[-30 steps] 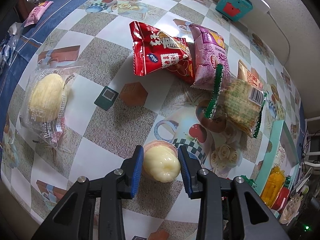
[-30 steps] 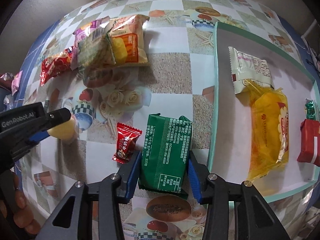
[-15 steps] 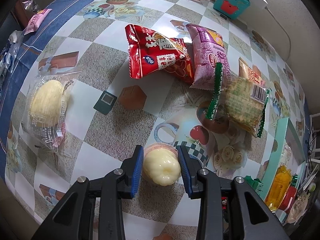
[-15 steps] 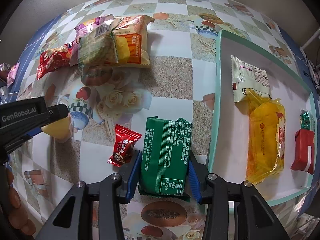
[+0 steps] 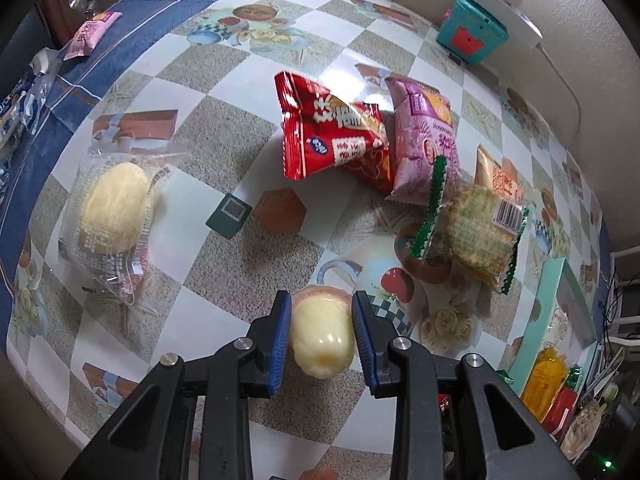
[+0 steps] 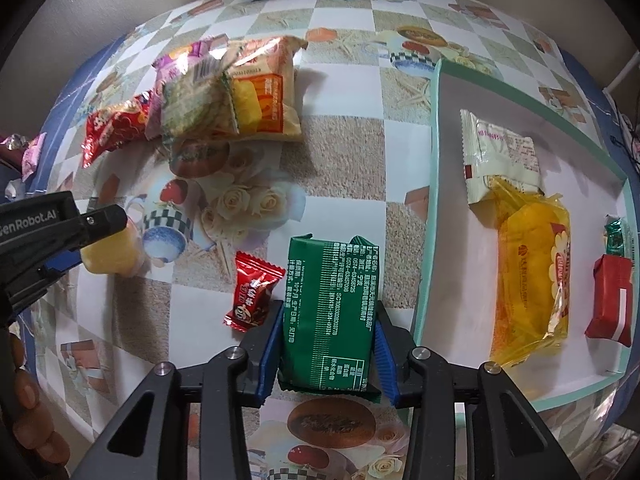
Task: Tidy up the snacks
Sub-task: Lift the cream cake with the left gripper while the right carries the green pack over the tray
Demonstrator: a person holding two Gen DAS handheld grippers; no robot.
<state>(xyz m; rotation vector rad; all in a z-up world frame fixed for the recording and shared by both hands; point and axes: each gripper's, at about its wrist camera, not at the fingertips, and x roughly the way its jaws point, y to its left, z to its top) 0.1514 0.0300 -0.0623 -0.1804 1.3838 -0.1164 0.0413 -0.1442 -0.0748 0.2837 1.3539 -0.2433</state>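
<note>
My left gripper [image 5: 322, 308] points down at the patterned table and is shut on a pale yellow jelly cup [image 5: 322, 336]; the right wrist view shows that cup [image 6: 110, 254] at the left. My right gripper [image 6: 328, 320] has its jaws closing on a green snack packet [image 6: 332, 280], with both blue pads against its long sides. A small red candy [image 6: 254, 292] lies just left of the packet. To its right stands a teal-rimmed tray [image 6: 434, 200] holding a white packet [image 6: 500, 152], a yellow packet [image 6: 532, 272] and a red box [image 6: 612, 300].
A pile of bags lies further back: red [image 5: 336, 136], purple [image 5: 424, 136], a green-edged cracker pack [image 5: 476, 236] and an orange one [image 6: 264, 100]. A clear-wrapped bun [image 5: 112, 208] lies at the left. A teal box [image 5: 472, 36] stands by the wall.
The left pads have drawn in tight on the jelly cup. The right pads have narrowed slightly on the green packet. Neither hand has shifted much.
</note>
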